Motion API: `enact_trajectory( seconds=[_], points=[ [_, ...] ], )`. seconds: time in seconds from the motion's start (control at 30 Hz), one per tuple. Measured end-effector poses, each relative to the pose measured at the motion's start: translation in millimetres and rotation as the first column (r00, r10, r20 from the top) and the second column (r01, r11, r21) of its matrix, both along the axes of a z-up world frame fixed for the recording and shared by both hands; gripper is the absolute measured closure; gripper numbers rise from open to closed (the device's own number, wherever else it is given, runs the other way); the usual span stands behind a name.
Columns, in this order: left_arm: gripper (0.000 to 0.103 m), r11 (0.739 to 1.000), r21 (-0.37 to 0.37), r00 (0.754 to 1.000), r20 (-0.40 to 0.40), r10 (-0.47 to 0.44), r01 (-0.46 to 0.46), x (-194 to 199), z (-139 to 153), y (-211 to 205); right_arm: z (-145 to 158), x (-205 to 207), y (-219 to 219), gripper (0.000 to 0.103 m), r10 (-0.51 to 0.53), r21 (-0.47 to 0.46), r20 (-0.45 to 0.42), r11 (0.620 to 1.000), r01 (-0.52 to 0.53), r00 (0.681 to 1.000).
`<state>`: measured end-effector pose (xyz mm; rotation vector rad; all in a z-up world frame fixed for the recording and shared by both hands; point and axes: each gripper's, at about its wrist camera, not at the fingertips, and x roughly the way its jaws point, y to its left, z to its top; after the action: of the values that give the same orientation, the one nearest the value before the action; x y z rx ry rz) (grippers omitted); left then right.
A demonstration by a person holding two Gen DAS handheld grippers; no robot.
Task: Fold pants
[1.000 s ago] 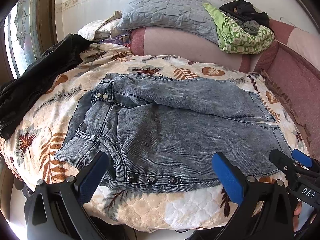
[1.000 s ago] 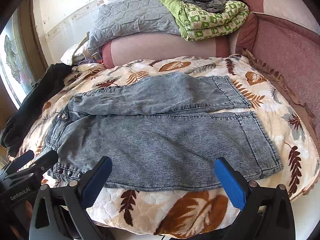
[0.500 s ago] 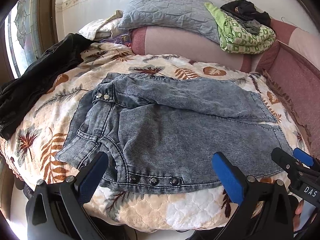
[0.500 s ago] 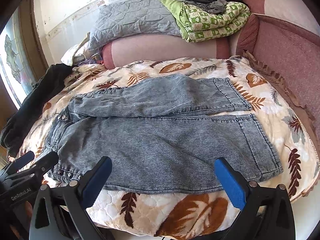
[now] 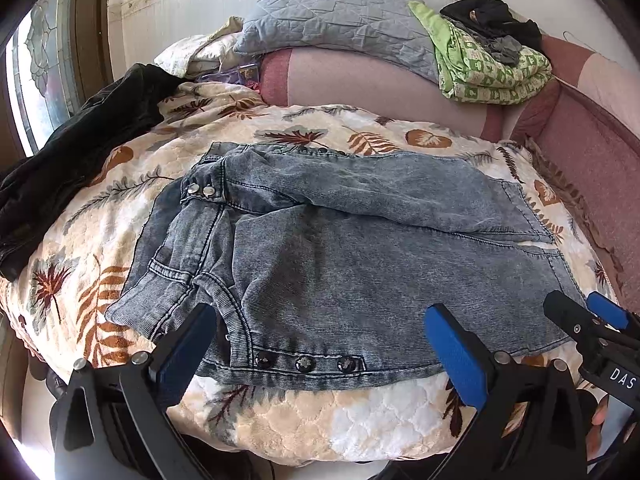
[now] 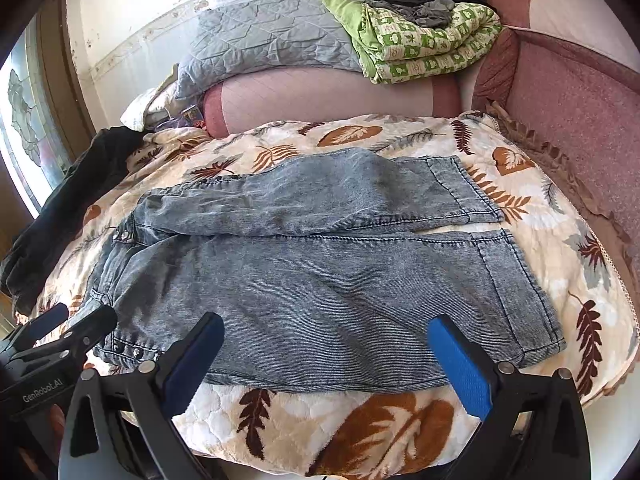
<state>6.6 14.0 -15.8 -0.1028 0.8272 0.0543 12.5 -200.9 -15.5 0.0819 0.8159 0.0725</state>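
Grey-blue denim pants [image 5: 360, 256] lie flat on the leaf-print blanket [image 5: 100, 216], waistband at the left, both legs running right, side by side. They also show in the right wrist view [image 6: 320, 280]. My left gripper [image 5: 320, 332] is open and empty, hovering over the near edge by the waistband snaps [image 5: 305, 363]. My right gripper [image 6: 326, 340] is open and empty over the near leg's front edge. The right gripper's tips show at the right of the left wrist view [image 5: 588, 316]; the left gripper shows at the left of the right wrist view [image 6: 72, 328].
A dark jacket [image 5: 80, 144] lies on the blanket's left side. A pink bolster [image 5: 380, 84] sits behind, with a grey quilt [image 5: 332, 20], a green folded blanket [image 5: 488, 68] and dark clothes [image 5: 488, 16] on it. A pink padded wall [image 6: 572, 92] lines the right side.
Both grippers have edged slightly forward toward the pants' near edge. The pants have not moved.
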Motion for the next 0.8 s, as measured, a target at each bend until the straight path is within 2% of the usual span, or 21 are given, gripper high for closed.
enact_trajectory(
  seconds=[0.4,0.47,0.53,0.6,0.63,0.8],
  points=[
    [0.000,1.000,0.004,1.000,-0.017,-0.003,0.003,5,-6,-1,-7,7,1,0.000,0.005,-0.002,-0.016,1.000,-0.005,1.000],
    [0.000,0.999,-0.024,0.999,-0.036,-0.024,0.023,10,-8,3,-8,9,0,0.000,0.009,0.000,-0.021,1.000,-0.009,1.000],
    [0.000,0.993,-0.105,0.996,-0.067,-0.065,0.058,19,-13,14,-10,14,-2,0.000,0.027,0.018,-0.040,0.999,-0.027,0.999],
    [0.000,0.980,-0.191,0.993,-0.092,-0.076,0.057,31,-16,32,-11,22,-11,0.000,0.055,0.070,-0.070,0.996,-0.050,0.996],
    [0.000,0.977,-0.207,0.993,-0.093,-0.069,0.048,37,-16,42,-10,27,-18,0.000,0.062,0.097,-0.083,0.994,-0.053,0.995],
    [0.000,0.987,-0.155,0.996,-0.074,-0.058,0.046,83,-3,87,-1,76,-82,0.000,0.050,0.182,-0.123,0.983,-0.027,0.991]
  ],
)
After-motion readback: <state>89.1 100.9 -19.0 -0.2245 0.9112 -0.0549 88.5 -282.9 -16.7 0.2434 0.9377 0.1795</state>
